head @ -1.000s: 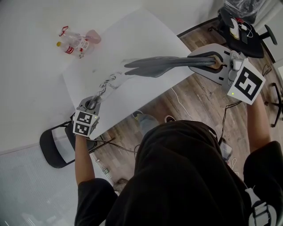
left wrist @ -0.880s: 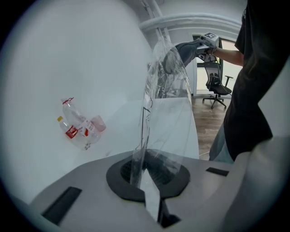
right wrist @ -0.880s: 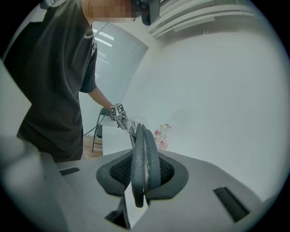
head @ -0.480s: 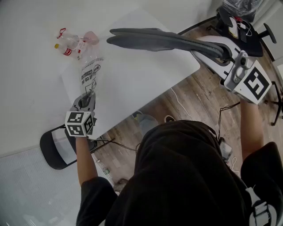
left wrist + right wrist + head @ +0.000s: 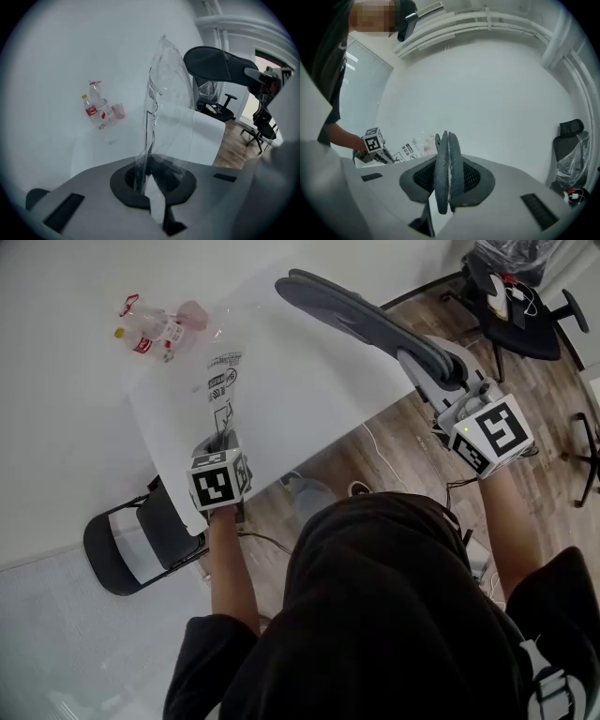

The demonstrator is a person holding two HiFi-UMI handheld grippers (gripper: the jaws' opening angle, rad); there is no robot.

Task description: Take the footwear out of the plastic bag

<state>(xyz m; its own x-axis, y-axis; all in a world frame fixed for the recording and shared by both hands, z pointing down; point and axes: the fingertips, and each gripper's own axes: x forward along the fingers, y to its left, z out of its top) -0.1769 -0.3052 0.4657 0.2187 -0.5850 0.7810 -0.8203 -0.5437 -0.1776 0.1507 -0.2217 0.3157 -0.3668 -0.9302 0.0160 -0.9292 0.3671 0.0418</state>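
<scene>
Left gripper (image 5: pixel 221 448) jaws pressed together on one end of the clear plastic bag (image 5: pixel 221 381); the bag is empty and stands up over the desk's (image 5: pixel 309 390) near left edge. Right gripper (image 5: pixel 448 371) pinches a pair of grey slippers (image 5: pixel 347 310), flat against each other, out of the bag, in the air above the desk's right edge. Bottles (image 5: pixel 150 331) at the far left corner.

Dark grey footwear (image 5: pixel 361 320) is showing a dotted texture; the clear plastic bag (image 5: pixel 221 381) is carrying black print.
</scene>
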